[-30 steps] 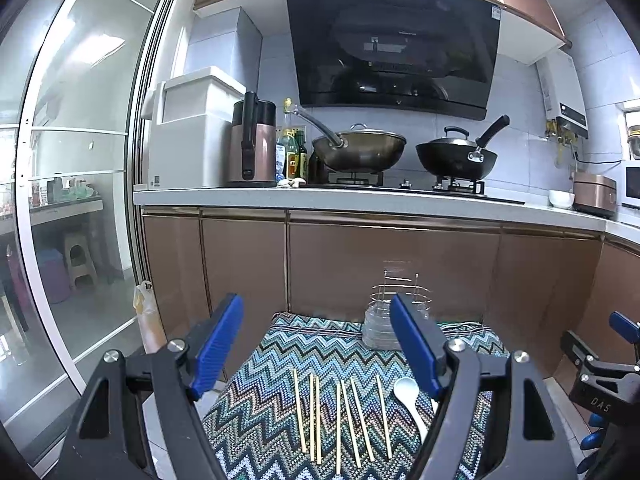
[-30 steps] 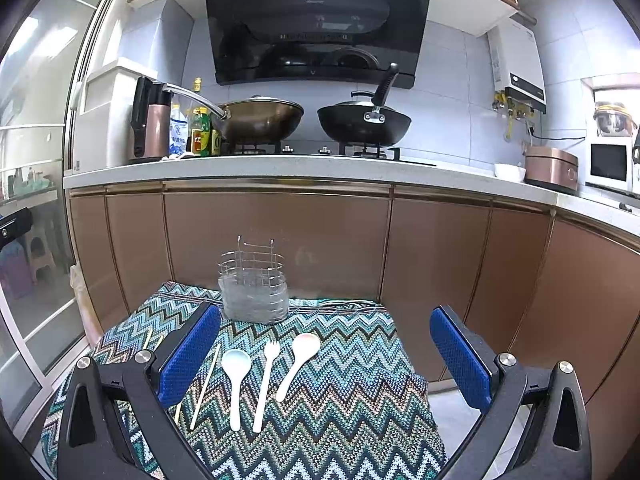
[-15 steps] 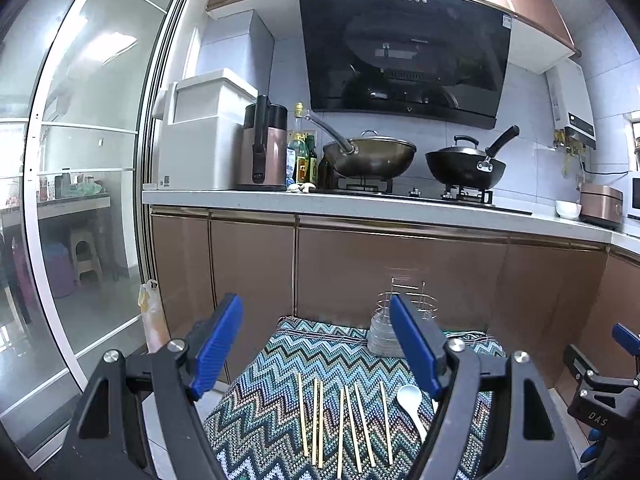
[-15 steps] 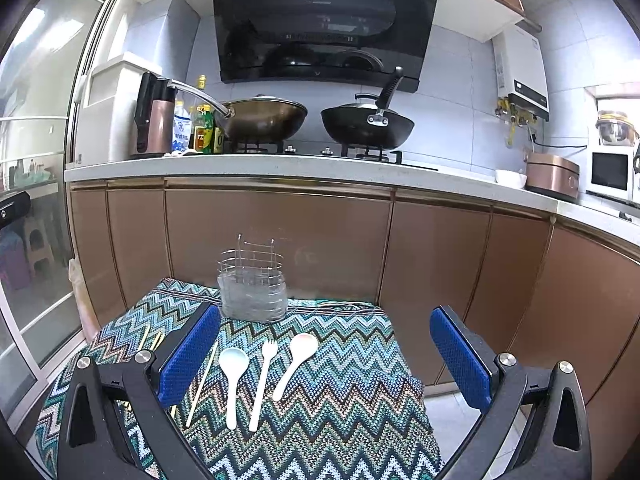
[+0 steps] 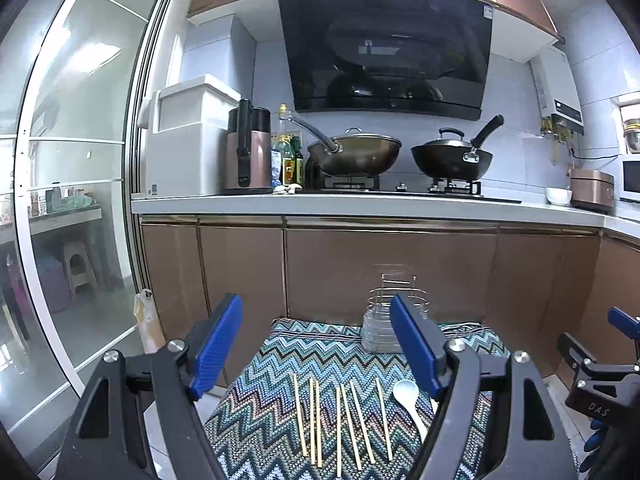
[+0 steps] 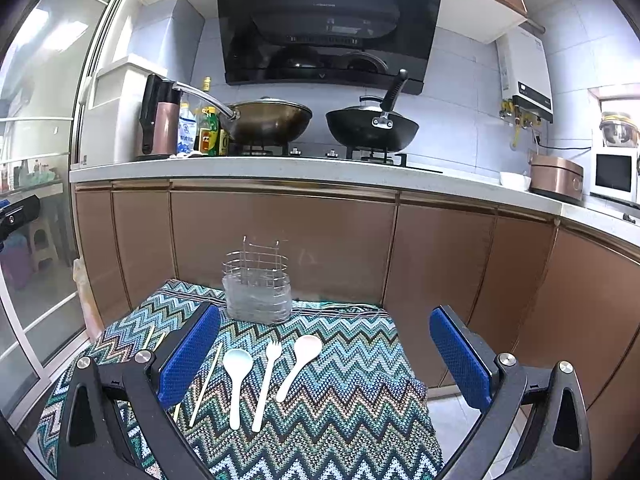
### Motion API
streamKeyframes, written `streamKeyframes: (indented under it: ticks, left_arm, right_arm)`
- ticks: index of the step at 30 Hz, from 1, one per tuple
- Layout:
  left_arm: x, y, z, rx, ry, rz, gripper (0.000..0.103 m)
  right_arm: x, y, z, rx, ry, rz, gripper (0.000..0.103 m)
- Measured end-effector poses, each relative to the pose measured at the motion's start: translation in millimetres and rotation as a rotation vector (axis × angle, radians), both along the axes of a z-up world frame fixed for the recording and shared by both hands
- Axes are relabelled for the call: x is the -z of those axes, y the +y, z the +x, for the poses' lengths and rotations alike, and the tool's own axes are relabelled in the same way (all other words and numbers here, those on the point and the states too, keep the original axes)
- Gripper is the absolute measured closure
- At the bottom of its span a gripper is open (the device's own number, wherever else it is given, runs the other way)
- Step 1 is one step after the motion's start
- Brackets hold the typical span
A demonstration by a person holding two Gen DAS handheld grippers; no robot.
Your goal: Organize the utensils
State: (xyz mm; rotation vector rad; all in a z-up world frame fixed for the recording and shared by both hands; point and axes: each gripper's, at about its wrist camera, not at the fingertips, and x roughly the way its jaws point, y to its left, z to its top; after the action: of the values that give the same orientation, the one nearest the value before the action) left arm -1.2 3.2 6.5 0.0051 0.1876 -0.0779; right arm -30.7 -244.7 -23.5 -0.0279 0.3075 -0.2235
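Several wooden chopsticks (image 5: 340, 420) lie side by side on a zigzag-patterned cloth (image 5: 280, 364), below my open, empty left gripper (image 5: 320, 344). A pale blue spoon (image 6: 236, 380), a white fork (image 6: 266, 380) and a pink spoon (image 6: 302, 360) lie in a row in the right wrist view, with one chopstick (image 6: 206, 384) to their left. My right gripper (image 6: 326, 348) is open and empty above them. A wire utensil holder (image 6: 258, 288) stands upright at the cloth's far edge; it also shows in the left wrist view (image 5: 378, 328).
Brown cabinet fronts (image 6: 280, 232) rise just behind the small table. The counter above holds two woks (image 6: 372, 128), a kettle (image 5: 248, 152) and bottles. A glass sliding door (image 5: 80, 200) is on the left. The right gripper's body (image 5: 600, 380) shows at the left view's right edge.
Both grippers have tilted slightly upward and drifted a little; the table and utensils sit lower in both views. Nothing was taken hold of.
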Motion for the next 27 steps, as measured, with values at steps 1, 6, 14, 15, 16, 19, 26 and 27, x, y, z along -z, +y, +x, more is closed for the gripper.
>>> streamKeyframes:
  ticks: [1,6,14,15,16,19,26,27]
  left_arm:
    - [0,-1,0,0.002,0.001,0.0,0.028]
    - [-1,0,3,0.011,0.016,-0.015,0.028]
    - [-3,10,6,-0.011,0.021,-0.06,0.028]
    - [-4,12,6,-0.013,0.023,-0.064,0.028]
    - [-5,15,7,-0.013,0.023,-0.073,0.028]
    - [-12,25,9,-0.037,0.007,-0.07,0.028]
    - [-25,39,17,-0.072,0.016,-0.007,0.029]
    - [-25,41,19,-0.067,0.026,-0.009,0.029]
  right_arm:
    - [0,0,0,-0.001,0.0,0.001,0.0]
    - [0,-1,0,-0.005,-0.002,-0.002,0.0]
    - [-1,-1,-3,-0.012,-0.029,0.0,0.0]
    - [-2,-1,-4,-0.015,-0.035,0.004,0.0]
    - [-1,-1,-5,-0.017,-0.042,0.009,0.0]
    - [-3,-2,-7,-0.02,-0.059,0.02,0.0]
    - [-9,-3,-7,-0.047,-0.084,0.024,0.0]
    - [-10,-2,-7,-0.055,-0.089,0.017,0.0]
